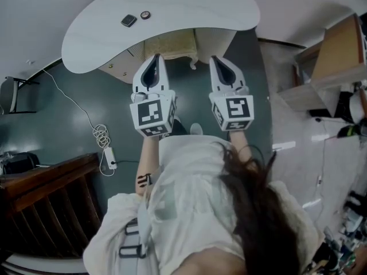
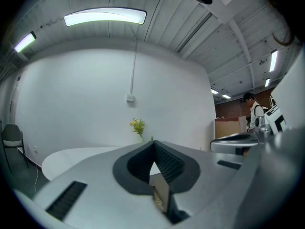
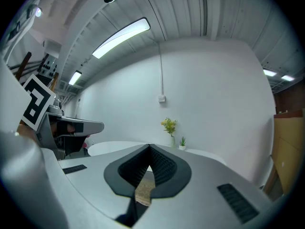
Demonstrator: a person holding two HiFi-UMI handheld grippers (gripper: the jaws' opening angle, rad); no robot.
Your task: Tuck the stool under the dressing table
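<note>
Stool (image 1: 172, 47): straight ahead of both grippers. It's mostly under the dressing table (image 1: 189, 10), and only the near strip of the cream fuzzy seat sticks out past the tabletop edge. That strip runs left-right across the head view, square to where the grippers point.

Left gripper (image 1: 155, 59): jaws pressed together, nothing pinched, tip at the seat's near-left corner. Whether it's touching I can't tell.
Right gripper (image 1: 219, 61): jaws also pressed together and empty, tip just off the seat's right end. Left looks slightly nearer the fabric.

My read: what's left is a level push straight ahead, both tips on the seat edge so it doesn't twist.

Count:
- 1 stool, 1 table, 2 grippers
- 2 small things on the tabletop: dark square (image 1: 128, 20) and round one (image 1: 145, 15)
- 1 flower vase (image 3: 169, 126)
- 1 small plant (image 3: 182, 141)
</note>
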